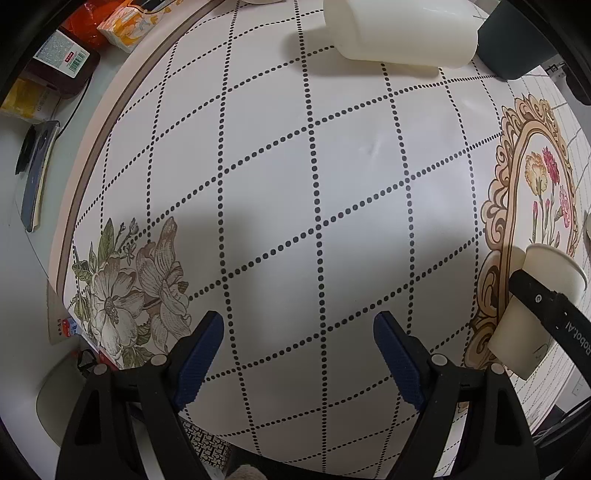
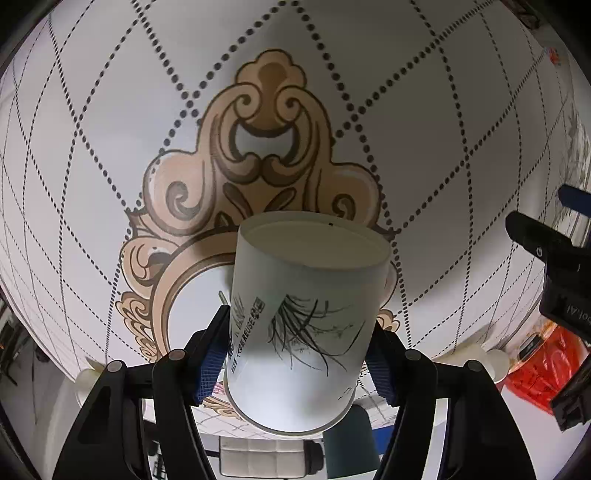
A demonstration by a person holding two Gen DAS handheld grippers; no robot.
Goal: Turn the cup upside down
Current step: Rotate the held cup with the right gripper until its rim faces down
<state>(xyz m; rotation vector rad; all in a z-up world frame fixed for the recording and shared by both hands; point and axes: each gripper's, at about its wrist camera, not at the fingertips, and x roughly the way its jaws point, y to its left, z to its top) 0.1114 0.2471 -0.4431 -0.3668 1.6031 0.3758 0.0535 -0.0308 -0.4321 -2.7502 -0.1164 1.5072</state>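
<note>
A white paper cup (image 2: 299, 325) with a black brush-stroke print is held between my right gripper's (image 2: 295, 350) blue pads. Its flat base points away from me toward the tablecloth and its rim is nearest the camera. It hangs above the ornate tan frame print (image 2: 266, 155). In the left wrist view the same cup (image 1: 524, 332) shows at the right edge, crossed by the right gripper's black finger (image 1: 543, 299). My left gripper (image 1: 299, 332) is open and empty over the dotted tablecloth (image 1: 295, 184).
A large white container (image 1: 399, 29) and a dark pot (image 1: 517, 40) stand at the far edge. Orange packets (image 1: 118, 29), a dark box (image 1: 62, 66) and a phone (image 1: 35, 173) lie off the cloth to the left. An orange bag (image 2: 543, 365) lies at right.
</note>
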